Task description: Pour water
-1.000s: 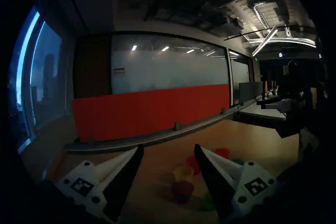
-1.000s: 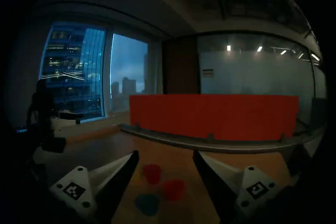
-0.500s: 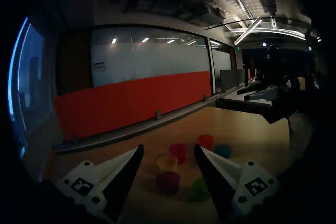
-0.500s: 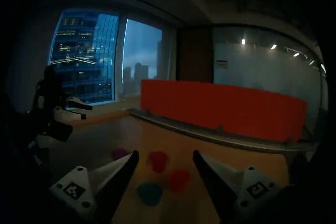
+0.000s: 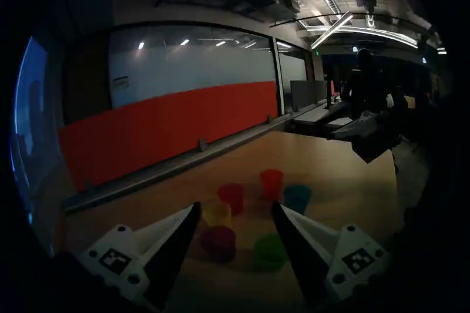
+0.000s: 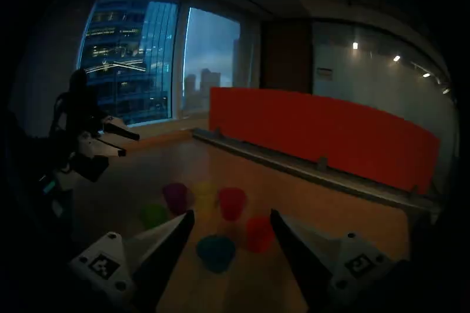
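A tall window [image 6: 135,66] with lit towers outside and a frosted glass wall [image 5: 194,66] close in the dim room, and a long red panel [image 5: 170,125] stands along the far edge of the wooden table [image 5: 329,166]. In the left gripper view the left gripper [image 5: 235,206] hangs above the table with its two fingers spread wide and nothing between them. The right gripper [image 6: 232,214] is held the same way, fingers apart and empty. Each view also catches the other gripper farther off above the table's side. Six small cups are clustered on the table just ahead of both pairs of fingertips: a teal cup [image 6: 215,252] and an orange-red cup [image 6: 258,234] nearest the right gripper, a red cup [image 6: 232,202] and a yellow cup [image 6: 204,194] in the middle, and a purple cup [image 5: 218,242] and a green cup [image 5: 269,251] nearest the left gripper. All stand upright, close together; whether any touch cannot be told. Each finger bears a square black-and-white marker [image 5: 114,260]. A small sign [image 5: 120,83] on the glass wall is too small to read.
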A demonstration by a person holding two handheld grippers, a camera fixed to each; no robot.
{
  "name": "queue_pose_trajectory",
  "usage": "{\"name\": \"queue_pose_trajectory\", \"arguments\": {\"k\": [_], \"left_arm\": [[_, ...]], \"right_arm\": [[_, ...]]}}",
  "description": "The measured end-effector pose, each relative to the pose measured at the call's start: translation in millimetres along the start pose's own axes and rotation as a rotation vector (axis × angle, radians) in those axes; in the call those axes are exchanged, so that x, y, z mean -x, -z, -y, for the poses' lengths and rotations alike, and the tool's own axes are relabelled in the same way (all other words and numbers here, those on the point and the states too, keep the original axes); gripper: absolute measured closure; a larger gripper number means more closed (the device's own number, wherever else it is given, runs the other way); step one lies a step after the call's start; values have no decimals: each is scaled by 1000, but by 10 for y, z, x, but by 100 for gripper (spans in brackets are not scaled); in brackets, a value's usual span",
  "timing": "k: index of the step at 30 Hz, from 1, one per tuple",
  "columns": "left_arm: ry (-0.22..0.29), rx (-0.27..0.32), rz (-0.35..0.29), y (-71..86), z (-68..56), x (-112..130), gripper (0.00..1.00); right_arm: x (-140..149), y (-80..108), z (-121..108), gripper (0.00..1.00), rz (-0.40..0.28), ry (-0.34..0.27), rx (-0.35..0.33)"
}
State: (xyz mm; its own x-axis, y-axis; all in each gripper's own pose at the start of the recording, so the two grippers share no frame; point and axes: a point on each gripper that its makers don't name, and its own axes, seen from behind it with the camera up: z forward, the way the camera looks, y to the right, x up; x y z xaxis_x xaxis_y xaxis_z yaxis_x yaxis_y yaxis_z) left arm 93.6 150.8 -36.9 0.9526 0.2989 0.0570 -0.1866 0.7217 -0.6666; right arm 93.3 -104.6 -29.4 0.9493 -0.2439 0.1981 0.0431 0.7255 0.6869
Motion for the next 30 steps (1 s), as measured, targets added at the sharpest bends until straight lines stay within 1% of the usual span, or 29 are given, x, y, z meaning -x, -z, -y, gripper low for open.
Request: {"name": "queue_pose_trajectory", "arguments": {"k": [6,12,21,27,30], "left_arm": [[11,37,46,-92,-121,240,11],[6,75,86,-174,-236,457,11],[3,113,151,-284,-328,789,11],[11,150,190,-317,-403,976,11],[5,163,215,-331,-432,1085,11]], "right_arm": [[175,-79,48,1,35,7,-25],[335,-157,42,1,69,5,-34],[603,-282,52,1,130,8,-49],[781,-366,78,1,167,13,-62],[856,-406,81,1,185,13,-66]]}}
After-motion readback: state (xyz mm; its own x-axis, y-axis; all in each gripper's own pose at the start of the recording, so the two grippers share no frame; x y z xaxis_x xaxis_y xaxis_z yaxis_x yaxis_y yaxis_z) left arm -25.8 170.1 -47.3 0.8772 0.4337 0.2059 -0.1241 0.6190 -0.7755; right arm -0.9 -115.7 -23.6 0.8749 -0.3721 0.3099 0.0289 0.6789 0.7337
